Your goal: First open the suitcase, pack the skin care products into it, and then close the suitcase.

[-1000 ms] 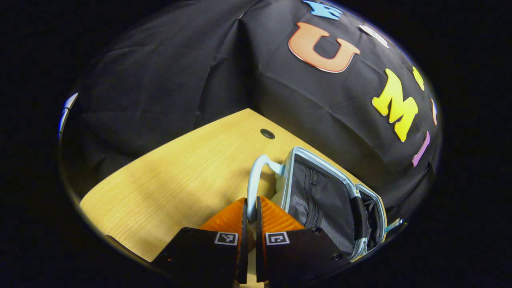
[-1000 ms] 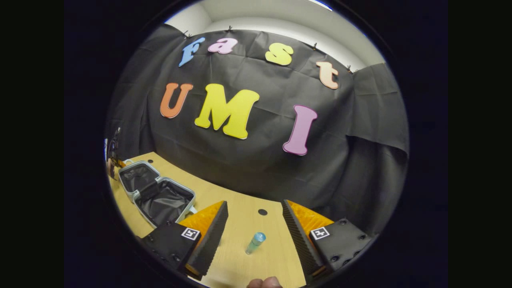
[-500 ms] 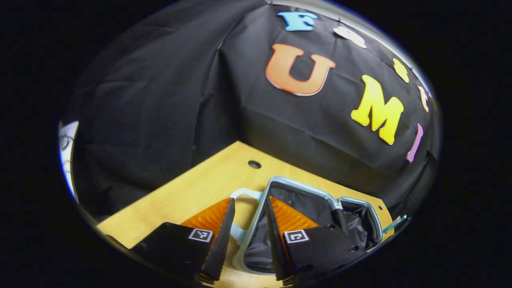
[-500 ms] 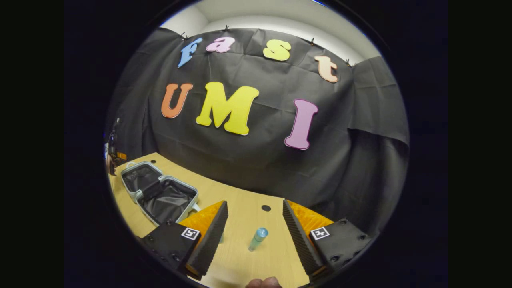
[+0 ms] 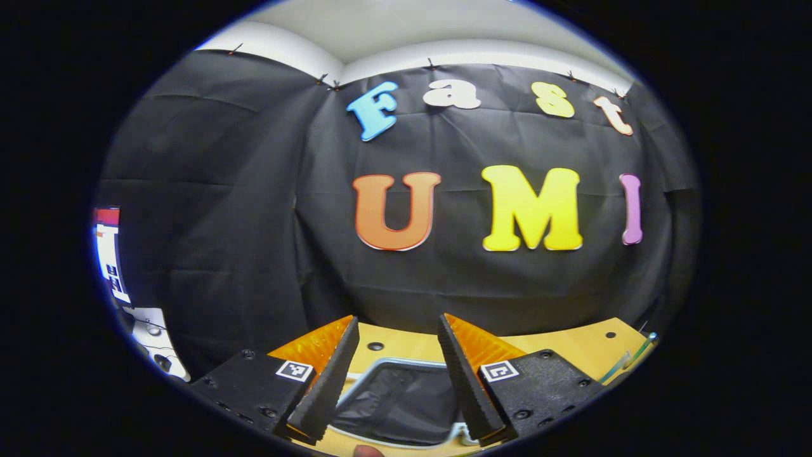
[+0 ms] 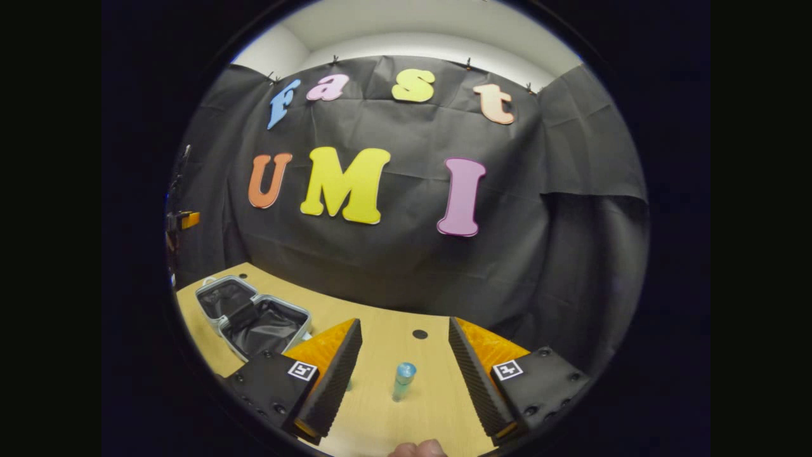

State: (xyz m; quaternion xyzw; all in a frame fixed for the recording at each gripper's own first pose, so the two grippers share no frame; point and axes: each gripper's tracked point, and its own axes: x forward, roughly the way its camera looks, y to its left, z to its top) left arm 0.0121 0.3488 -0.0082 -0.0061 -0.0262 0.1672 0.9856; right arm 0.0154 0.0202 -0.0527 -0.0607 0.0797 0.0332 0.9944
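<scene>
The small suitcase (image 6: 254,314) lies open and flat on the wooden table (image 6: 380,419), its two black-lined halves side by side, left of my right gripper (image 6: 404,322). That gripper is open, and a small blue-green bottle (image 6: 402,379) stands on the table between and a little beyond its fingers, untouched. A second small item (image 6: 349,383) peeks out from behind the left finger. My left gripper (image 5: 397,320) is open too, held above the suitcase's black lining (image 5: 399,406) with nothing in it. It also shows as a small shape at the far left (image 6: 181,220).
The table (image 5: 558,346) runs back to the black cloth wall. Cable holes (image 6: 420,334) (image 5: 375,346) sit near its back edge. A thin greenish thing (image 5: 634,355) lies at the table's right end. A fingertip (image 6: 419,449) shows at the bottom edge.
My left gripper let go of the suitcase handle, opened, and lifted and tilted up toward the wall. The lid now lies flat open. The right gripper barely shifted.
</scene>
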